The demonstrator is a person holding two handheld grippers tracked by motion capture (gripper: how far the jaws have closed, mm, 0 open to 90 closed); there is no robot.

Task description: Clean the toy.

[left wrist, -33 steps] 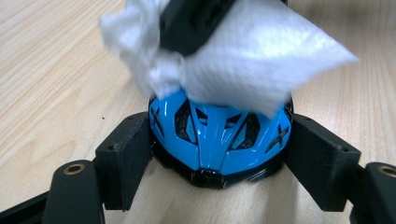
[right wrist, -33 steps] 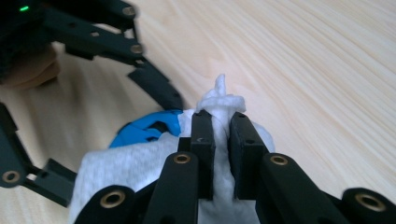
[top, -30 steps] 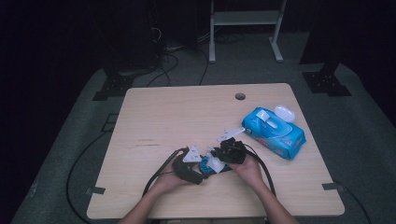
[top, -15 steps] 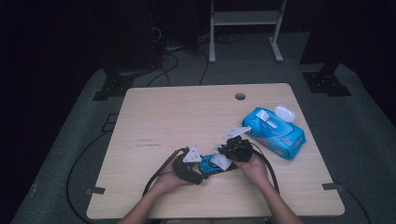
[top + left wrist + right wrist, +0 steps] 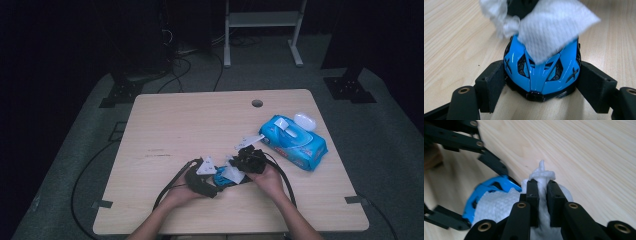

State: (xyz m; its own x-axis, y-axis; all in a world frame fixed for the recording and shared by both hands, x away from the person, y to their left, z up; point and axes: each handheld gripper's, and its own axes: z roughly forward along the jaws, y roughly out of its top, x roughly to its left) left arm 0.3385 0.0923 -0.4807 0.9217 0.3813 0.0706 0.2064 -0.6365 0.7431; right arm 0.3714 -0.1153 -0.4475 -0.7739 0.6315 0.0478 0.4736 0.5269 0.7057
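Note:
A glossy blue toy car [image 5: 540,72] sits on the wooden table [image 5: 170,120], and my left gripper [image 5: 541,83] is shut on its two sides. A white wipe [image 5: 549,27] lies over the far part of the car. My right gripper [image 5: 541,187] is shut on a bunched part of that wipe [image 5: 496,205], pressing it down against the blue car [image 5: 491,186]. In the high view both hands meet near the front middle of the table, left gripper [image 5: 212,181] beside right gripper [image 5: 244,164], with the car [image 5: 220,177] between them.
A blue pack of wet wipes [image 5: 292,141] lies to the right of the hands, with a white oval lid [image 5: 305,120] behind it. A cable hole [image 5: 257,103] sits at the table's far edge. Cables trail from both grippers off the front edge.
The right gripper has shifted only slightly with the wipe on the car. The left gripper and the car have kept still.

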